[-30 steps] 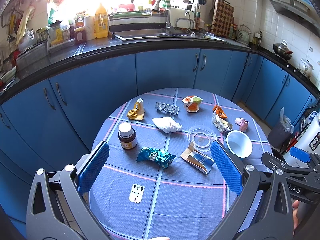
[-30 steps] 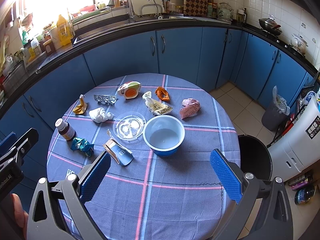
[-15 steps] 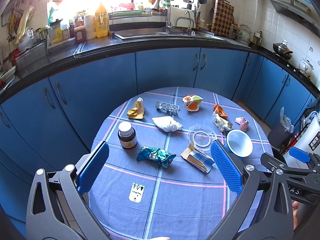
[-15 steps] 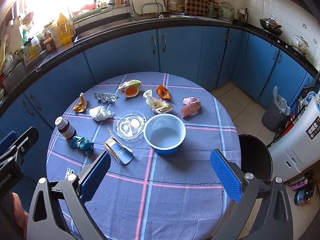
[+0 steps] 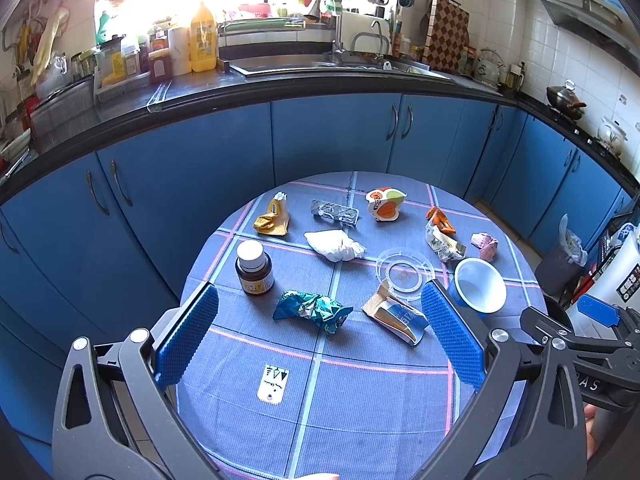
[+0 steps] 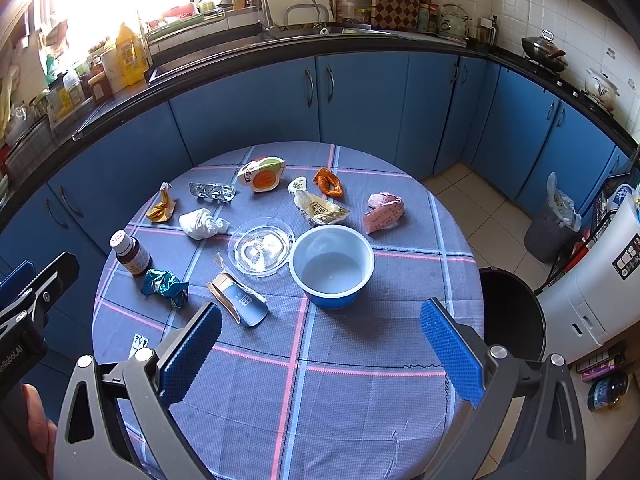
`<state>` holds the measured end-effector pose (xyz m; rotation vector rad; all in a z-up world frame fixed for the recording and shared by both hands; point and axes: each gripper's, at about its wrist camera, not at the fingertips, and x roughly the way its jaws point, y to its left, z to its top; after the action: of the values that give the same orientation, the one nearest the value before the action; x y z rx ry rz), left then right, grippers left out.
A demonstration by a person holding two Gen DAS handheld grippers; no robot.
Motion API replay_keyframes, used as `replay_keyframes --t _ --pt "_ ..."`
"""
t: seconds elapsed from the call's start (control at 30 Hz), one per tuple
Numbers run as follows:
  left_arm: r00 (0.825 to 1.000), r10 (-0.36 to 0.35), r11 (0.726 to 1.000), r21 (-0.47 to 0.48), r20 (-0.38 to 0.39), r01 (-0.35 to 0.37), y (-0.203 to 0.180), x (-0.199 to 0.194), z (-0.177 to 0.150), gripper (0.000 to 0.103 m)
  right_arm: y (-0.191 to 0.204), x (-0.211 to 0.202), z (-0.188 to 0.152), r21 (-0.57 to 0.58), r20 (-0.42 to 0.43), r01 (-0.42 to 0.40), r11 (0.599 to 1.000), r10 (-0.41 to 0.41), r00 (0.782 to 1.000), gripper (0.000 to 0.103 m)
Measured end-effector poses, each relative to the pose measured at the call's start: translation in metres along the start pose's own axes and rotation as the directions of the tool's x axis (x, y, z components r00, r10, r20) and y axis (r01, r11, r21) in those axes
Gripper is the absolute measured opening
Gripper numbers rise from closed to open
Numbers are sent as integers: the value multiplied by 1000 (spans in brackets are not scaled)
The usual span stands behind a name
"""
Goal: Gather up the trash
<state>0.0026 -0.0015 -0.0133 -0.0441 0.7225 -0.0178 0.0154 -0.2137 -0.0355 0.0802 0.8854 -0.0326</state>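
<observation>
Trash lies scattered on a round table with a blue checked cloth (image 5: pixel 360 400) (image 6: pixel 360 400). I see a teal crumpled wrapper (image 5: pixel 312 308) (image 6: pixel 164 282), a torn blue-and-tan carton (image 5: pixel 396 314) (image 6: pixel 238 298), a white crumpled tissue (image 5: pixel 334 245) (image 6: pixel 202 222), a clear plastic lid (image 5: pixel 404 270) (image 6: pixel 262 248), a blue-and-white bowl (image 5: pixel 478 290) (image 6: pixel 332 266), a brown pill bottle (image 5: pixel 254 268) (image 6: pixel 130 252) and a pink wrapper (image 6: pixel 382 212). My left gripper (image 5: pixel 320 340) hangs open above the near table edge. My right gripper (image 6: pixel 320 354) is open too, holding nothing.
A black bin (image 6: pixel 510 316) stands on the floor at the table's right edge. A grey bin with a bag (image 6: pixel 554 220) sits by the blue cabinets (image 6: pixel 360 100). A white appliance (image 6: pixel 596 280) is at the far right. A counter with a sink (image 5: pixel 320 64) runs behind.
Both grippers have drifted slightly; the table objects sit a little lower and nearer in the right wrist view. Nothing was picked up or let go.
</observation>
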Motion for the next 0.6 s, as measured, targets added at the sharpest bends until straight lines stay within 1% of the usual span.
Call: replay_keyframes --t 0.3,0.6 --pt "1000 -24 1000 -6 1 24 4 3 -3 100 0 1 0 0 -1 1 1000 -1 1000 97" --pt "1000 -27 1000 1 4 27 2 0 -2 100 1 1 -1 -2 -3 1 1000 -1 1000 97"
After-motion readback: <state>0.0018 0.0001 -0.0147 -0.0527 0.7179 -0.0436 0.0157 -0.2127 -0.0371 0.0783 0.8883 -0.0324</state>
